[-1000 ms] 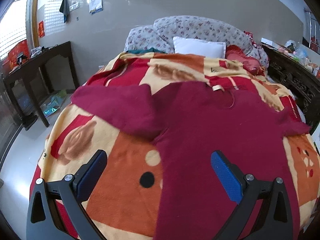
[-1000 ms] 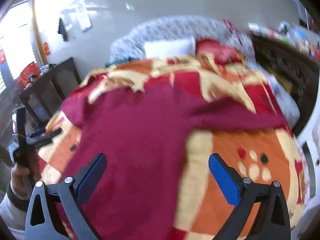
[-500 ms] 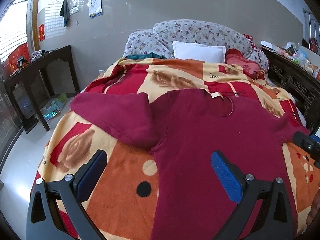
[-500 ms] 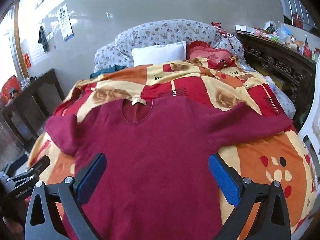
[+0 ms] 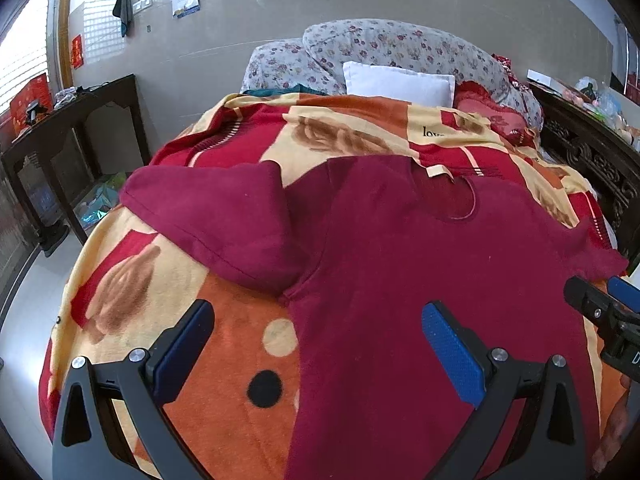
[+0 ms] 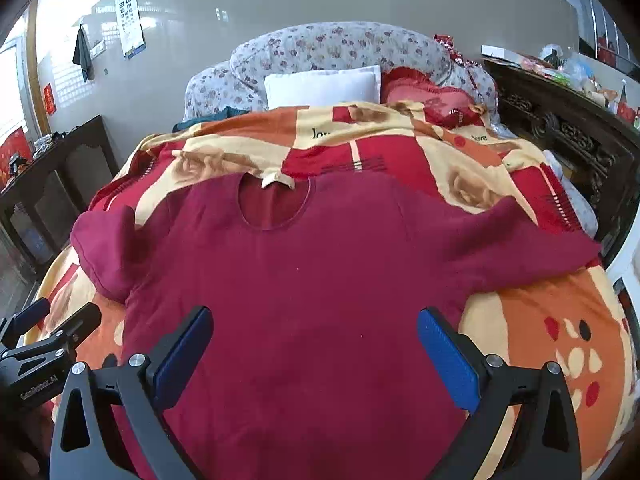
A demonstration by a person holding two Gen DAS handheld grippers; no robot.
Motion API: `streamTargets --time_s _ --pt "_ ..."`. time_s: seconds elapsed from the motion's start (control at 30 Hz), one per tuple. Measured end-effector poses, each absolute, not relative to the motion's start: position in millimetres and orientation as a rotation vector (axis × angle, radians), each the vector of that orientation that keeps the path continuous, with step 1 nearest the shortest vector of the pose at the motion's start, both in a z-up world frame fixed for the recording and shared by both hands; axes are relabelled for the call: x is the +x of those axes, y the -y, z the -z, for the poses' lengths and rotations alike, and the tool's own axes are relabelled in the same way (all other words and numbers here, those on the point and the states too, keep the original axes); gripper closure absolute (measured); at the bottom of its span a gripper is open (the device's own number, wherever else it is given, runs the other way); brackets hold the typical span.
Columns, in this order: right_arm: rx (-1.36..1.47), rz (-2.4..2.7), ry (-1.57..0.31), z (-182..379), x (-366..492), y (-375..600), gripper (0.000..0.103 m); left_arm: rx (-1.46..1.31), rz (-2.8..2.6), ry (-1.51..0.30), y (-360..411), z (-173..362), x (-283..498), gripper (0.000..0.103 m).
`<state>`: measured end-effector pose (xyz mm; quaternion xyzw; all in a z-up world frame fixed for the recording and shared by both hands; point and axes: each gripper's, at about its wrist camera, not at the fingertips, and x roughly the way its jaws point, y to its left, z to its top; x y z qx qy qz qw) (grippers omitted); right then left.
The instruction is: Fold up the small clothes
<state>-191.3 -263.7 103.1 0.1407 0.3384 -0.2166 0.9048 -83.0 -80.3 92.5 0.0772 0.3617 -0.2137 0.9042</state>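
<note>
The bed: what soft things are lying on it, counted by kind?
Dark red tops: 1, the dark red top, spread flat.
Patterned blankets: 1, the patterned blanket under it.
White pillows: 1, the white pillow.
Red cushions: 1, the red cushion.
Floral bolsters: 1 at least, the floral bolster along the head.
Total: 5.

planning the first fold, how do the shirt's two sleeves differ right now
The left sleeve looks bunched and short, its end rounded; the right sleeve lies stretched out towards the bed's edge. In the left wrist view the left sleeve shows a seam line. Both are the shirt's maroon, flat on the blanket.
</note>
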Motion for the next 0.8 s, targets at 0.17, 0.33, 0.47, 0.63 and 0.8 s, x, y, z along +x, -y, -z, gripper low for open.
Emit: streamTargets --time_s 0.17,0.33,0.47,0.63,0.8 --pt "0.301 0.458 -0.700 -99 -193 269 0.000 0.161 0.448 -0.759 87 -88 -81 0.000" --pt "0.320 0.459 -0.691 -99 -195 272 0.000 0.165 0.452 -0.765 90 -85 -82 0.000" --pt "0.311 0.469 -0.700 -98 -194 271 0.000 0.152 0.452 -0.774 92 -84 -82 0.000" --pt "0.316 0.473 -0.695 -98 -194 273 0.000 0.163 0.441 -0.768 95 -83 -83 0.000" --pt "0.338 0.468 -0.704 -93 -193 276 0.000 0.169 0.436 -0.771 95 -82 -80 0.000"
